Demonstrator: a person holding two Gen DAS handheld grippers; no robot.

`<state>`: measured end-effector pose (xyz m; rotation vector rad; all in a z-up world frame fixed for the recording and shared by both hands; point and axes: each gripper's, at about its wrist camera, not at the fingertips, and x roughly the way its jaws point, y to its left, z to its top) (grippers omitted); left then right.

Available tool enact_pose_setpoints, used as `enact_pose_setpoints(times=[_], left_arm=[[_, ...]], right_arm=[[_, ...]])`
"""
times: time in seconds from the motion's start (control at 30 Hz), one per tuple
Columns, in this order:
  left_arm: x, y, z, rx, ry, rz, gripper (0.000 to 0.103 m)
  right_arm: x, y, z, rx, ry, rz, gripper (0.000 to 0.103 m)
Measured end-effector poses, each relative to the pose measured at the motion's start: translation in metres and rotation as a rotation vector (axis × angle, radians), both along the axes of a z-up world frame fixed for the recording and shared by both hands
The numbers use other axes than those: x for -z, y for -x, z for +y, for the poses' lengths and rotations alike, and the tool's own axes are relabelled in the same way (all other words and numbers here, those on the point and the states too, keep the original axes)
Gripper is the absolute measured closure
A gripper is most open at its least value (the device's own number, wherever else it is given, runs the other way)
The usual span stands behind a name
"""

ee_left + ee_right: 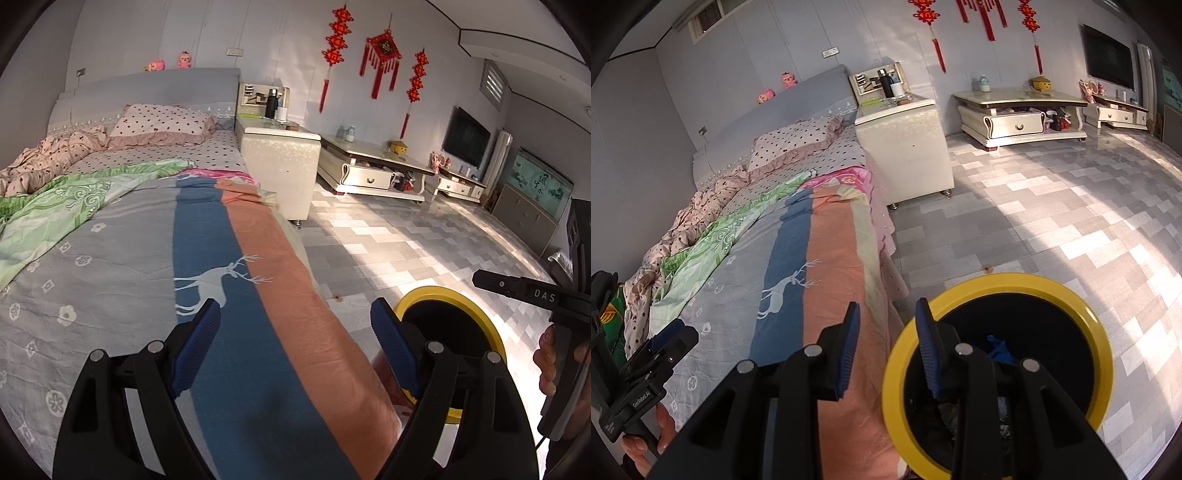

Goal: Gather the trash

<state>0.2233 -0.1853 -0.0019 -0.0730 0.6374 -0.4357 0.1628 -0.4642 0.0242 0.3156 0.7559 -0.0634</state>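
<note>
Hovering over the bed's edge (258, 332), the left gripper (295, 328) gapes wide, empty; the right gripper (886, 343), narrowly parted, holds nothing, with the yellow-rimmed bin (1015, 284) just right.

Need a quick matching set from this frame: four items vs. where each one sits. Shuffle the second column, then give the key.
Items:
1. trash bin
2. pink dolls
3. black flask
4. red knot ornaments

Places:
A. hanging on the wall
B. on the floor beside the bed
C. on top of the headboard
D. on the white bedside cabinet

Pairs: 1-B, 2-C, 3-D, 4-A
</note>
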Motion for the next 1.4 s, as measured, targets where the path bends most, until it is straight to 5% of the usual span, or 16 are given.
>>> enact_pose_setpoints(times=[0.43,0.8,0.97,1.3,1.4], left_arm=[[0.003,0.009,0.142,-0.217,-0.037,-0.014,0.024],[0.05,0.024,0.224,-0.355,-0.031,0.062,0.024],[0.073,0.029,0.251,-0.403,-0.024,0.097,0.02],[0.081,0.045,0.268,-0.428,-0.071,0.044,0.008],[0.078,0.05,0.268,-0.446,-0.068,0.03,0.008]], right_arm=[[0.009,-0.037,0.115,-0.169,-0.025,0.012,0.073],[0.051,-0.057,0.195,-0.278,0.014,0.083,0.07],[0.069,-0.061,0.218,-0.3,0.032,0.094,0.06],[0.084,-0.058,0.226,-0.242,0.054,0.069,0.008],[0.086,-0.054,0.224,-0.223,0.065,0.056,0.008]])
